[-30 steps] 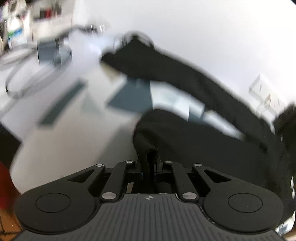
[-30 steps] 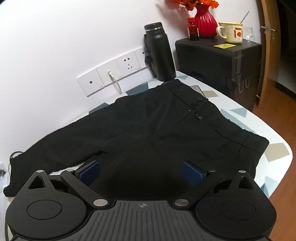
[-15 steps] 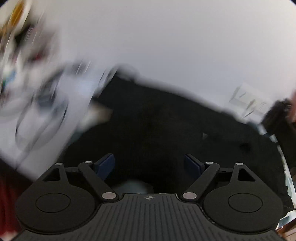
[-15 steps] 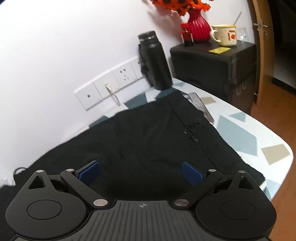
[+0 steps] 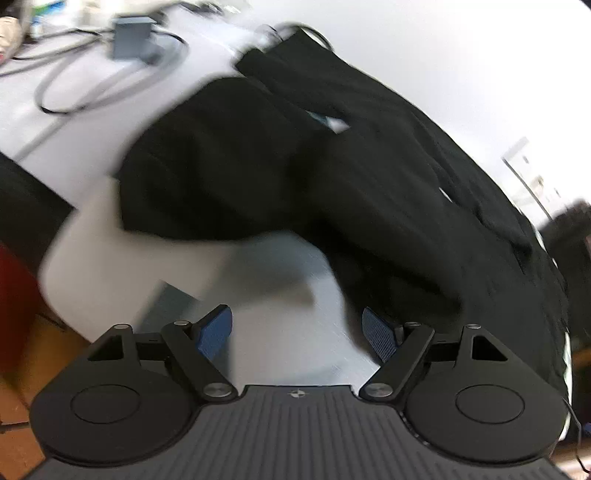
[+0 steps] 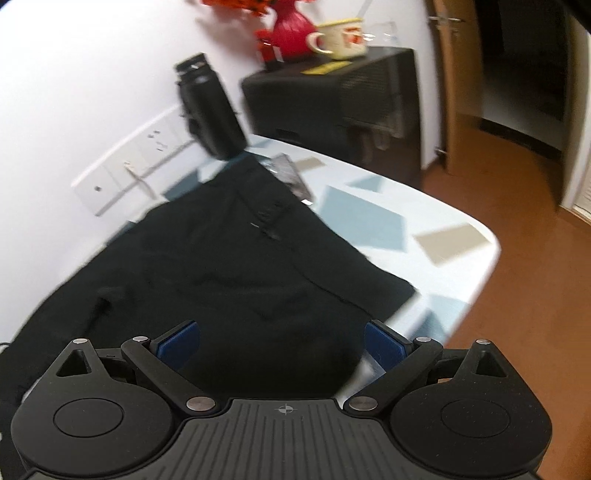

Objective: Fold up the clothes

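Observation:
Black trousers [image 5: 332, 177] lie spread on the patterned white table [image 5: 269, 280], one leg doubled over near the far left end. My left gripper [image 5: 297, 328] is open above bare tabletop just in front of the cloth, with nothing between its blue pads. In the right wrist view the trousers' [image 6: 221, 266] waist end with its buttons reaches toward the table's right side. My right gripper [image 6: 280, 339] hovers open over the near edge of the cloth, close to the waistband corner, and holds nothing.
A black bottle [image 6: 210, 110] stands by the wall sockets [image 6: 129, 170]. A black cabinet [image 6: 332, 103] beside it bears a red vase [image 6: 291, 33] and a mug [image 6: 341, 38]. A flat dark object [image 6: 291, 177] lies near the waistband. Cables and a grey adapter [image 5: 129, 37] lie far left.
The left gripper let go of the trouser leg and opened, then drew back toward bare table. The right gripper, open throughout, slid right toward the waistband corner.

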`<action>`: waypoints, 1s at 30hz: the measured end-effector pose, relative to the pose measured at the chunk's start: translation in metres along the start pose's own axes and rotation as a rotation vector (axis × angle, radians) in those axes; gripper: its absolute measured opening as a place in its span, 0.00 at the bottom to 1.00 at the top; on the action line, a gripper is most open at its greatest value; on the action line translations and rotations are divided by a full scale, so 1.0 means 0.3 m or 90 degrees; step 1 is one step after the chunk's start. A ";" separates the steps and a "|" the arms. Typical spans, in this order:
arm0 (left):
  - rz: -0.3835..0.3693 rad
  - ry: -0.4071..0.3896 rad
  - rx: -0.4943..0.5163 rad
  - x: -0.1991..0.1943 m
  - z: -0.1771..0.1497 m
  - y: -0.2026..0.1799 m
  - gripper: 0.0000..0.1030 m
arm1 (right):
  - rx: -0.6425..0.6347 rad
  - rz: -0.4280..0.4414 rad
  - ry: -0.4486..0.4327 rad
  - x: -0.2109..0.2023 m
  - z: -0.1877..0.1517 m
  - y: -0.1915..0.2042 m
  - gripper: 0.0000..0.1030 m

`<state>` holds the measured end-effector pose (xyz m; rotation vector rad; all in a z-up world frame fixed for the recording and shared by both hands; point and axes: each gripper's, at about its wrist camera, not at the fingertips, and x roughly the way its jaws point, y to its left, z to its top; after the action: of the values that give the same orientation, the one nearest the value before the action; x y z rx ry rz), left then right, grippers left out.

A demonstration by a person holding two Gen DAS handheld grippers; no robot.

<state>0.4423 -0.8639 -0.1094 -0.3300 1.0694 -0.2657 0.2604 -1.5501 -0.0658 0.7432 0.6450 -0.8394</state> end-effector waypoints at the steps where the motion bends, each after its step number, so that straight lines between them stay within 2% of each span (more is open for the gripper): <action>1: -0.010 0.008 0.008 0.013 -0.011 -0.018 0.77 | 0.004 -0.007 0.004 -0.002 -0.015 -0.020 0.92; 4: -0.041 0.030 0.030 0.053 -0.044 -0.070 0.77 | 0.009 -0.013 0.011 -0.006 -0.058 -0.071 0.91; 7: -0.052 0.032 0.025 0.094 -0.052 -0.105 0.77 | 0.010 -0.014 0.013 0.000 -0.094 -0.109 0.90; 10: -0.053 0.022 0.025 0.113 -0.053 -0.137 0.77 | 0.006 -0.005 0.016 0.033 -0.124 -0.131 0.83; 12: -0.052 0.016 0.028 0.121 -0.053 -0.158 0.71 | 0.008 0.011 0.021 0.076 -0.135 -0.137 0.76; 13: -0.055 0.018 0.026 0.121 -0.053 -0.161 0.61 | 0.010 0.019 0.024 0.098 -0.139 -0.139 0.71; 14: -0.059 0.019 0.023 0.121 -0.053 -0.165 0.45 | 0.014 0.028 0.029 0.121 -0.143 -0.140 0.65; 15: -0.062 0.021 0.021 0.122 -0.053 -0.168 0.37 | 0.019 0.034 0.035 0.142 -0.146 -0.138 0.63; 17: -0.068 0.024 0.017 0.122 -0.054 -0.175 0.15 | 0.023 0.041 0.054 0.186 -0.153 -0.128 0.54; 19: -0.062 0.022 0.019 0.115 -0.057 -0.186 0.13 | 0.015 0.044 0.058 0.213 -0.153 -0.114 0.48; 21: -0.061 0.024 0.018 0.109 -0.064 -0.195 0.11 | -0.004 0.040 0.049 0.231 -0.147 -0.094 0.37; 22: -0.061 0.025 0.017 0.106 -0.068 -0.200 0.11 | -0.010 0.037 0.049 0.239 -0.138 -0.087 0.20; 23: -0.060 0.026 0.016 0.103 -0.071 -0.205 0.11 | -0.012 0.036 0.053 0.248 -0.123 -0.084 0.09; 25: -0.063 0.032 0.015 0.100 -0.082 -0.216 0.10 | -0.001 0.031 0.044 0.254 -0.078 -0.091 0.06; 28: -0.083 0.047 0.031 0.087 -0.124 -0.243 0.10 | -0.002 -0.014 -0.012 0.233 -0.003 -0.112 0.05; 30: -0.114 0.065 0.084 0.081 -0.157 -0.274 0.12 | 0.016 -0.050 -0.045 0.222 0.058 -0.145 0.05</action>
<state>0.4074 -0.9549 -0.1178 -0.2971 1.1178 -0.5155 0.2621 -1.6113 -0.1197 0.7103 0.6043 -0.9438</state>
